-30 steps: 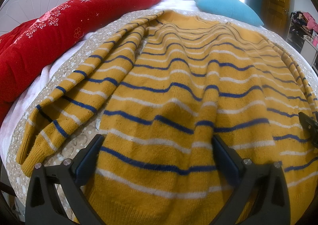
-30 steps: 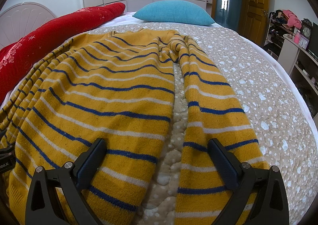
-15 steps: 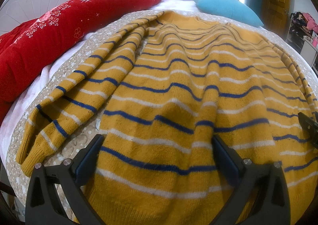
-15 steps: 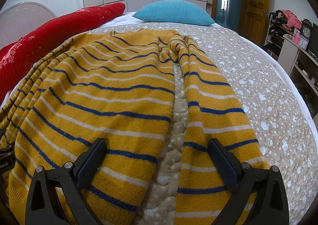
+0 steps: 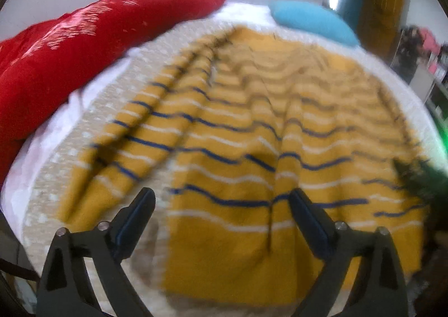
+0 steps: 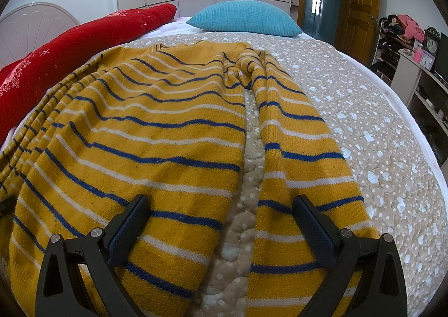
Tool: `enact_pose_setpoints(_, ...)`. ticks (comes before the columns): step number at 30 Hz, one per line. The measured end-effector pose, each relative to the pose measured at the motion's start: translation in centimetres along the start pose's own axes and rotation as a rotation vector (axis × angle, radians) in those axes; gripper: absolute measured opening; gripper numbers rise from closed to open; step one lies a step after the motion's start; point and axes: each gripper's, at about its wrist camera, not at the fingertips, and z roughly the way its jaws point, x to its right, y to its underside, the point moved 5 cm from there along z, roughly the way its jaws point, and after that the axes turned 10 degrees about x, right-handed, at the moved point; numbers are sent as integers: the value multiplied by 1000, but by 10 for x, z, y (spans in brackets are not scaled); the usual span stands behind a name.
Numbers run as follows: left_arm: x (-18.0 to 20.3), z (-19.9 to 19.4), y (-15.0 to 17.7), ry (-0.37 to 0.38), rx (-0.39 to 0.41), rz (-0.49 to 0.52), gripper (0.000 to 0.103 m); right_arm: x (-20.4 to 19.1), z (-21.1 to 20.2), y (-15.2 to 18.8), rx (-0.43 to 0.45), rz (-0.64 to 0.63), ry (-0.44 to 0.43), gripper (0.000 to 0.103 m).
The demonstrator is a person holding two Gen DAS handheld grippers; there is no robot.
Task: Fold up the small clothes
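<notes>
A mustard-yellow sweater (image 6: 156,132) with blue and white stripes lies spread flat on the bed, collar at the far end, hem toward me. Its right sleeve (image 6: 291,154) lies alongside the body with a strip of bedcover between them. In the left wrist view the sweater (image 5: 252,166) is motion-blurred, its left sleeve (image 5: 134,143) stretched down the left. My left gripper (image 5: 221,205) is open and empty above the hem's left part. My right gripper (image 6: 221,210) is open and empty above the gap between body and right sleeve.
The sweater rests on a beige dotted bedcover (image 6: 364,110). A long red quilt roll (image 6: 70,48) lies along the left side and a blue pillow (image 6: 246,20) at the far end. Shelves with clutter (image 6: 406,45) stand to the right of the bed.
Both grippers have pulled back and up from the sweater, so more of the hem and bed shows. The left wrist view is now motion-blurred. Both stay open and empty.
</notes>
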Motion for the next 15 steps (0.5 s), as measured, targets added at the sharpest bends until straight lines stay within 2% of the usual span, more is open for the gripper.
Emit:
enact_pose_setpoints(1, -15, -13, -10, -11, 42, -22, 96, 0, 0, 0, 0, -1, 1, 103)
enact_pose_setpoints(3, -41, -24, -25, -62, 75, -38, 96, -1, 0, 0, 1, -2, 2, 103)
enact_pose_setpoints(4, -53, -22, -29, -61, 76, -62, 96, -1, -1, 0, 1, -3, 3, 103)
enact_pose_setpoints(6, -74, -8, -32, -90, 42, -70, 96, -1, -1, -1, 1, -5, 6, 103)
enact_pose_setpoints(8, -84, 17, -33, -143, -45, -19, 94, 1, 0, 0, 1, -5, 6, 103)
enact_pose_setpoints(9, -87, 25, -30, -138, -65, -12, 77, 1, 1, 0, -3, -3, 4, 103)
enact_pose_setpoints(10, -90, 35, -26, -128, -89, -18, 39, 1, 1, 0, -3, -5, 6, 103)
enact_pose_setpoints(11, -95, 45, -22, -153, -123, -17, 17, 1, 0, 0, -3, -6, 7, 103)
enact_pose_setpoints(12, -100, 50, -21, -166, -125, -31, 4, 1, 0, 0, -4, -8, 8, 103)
enact_pose_setpoints(15, -123, 48, -33, -238, -94, -95, 4, 1, -2, 1, -6, -10, 10, 103)
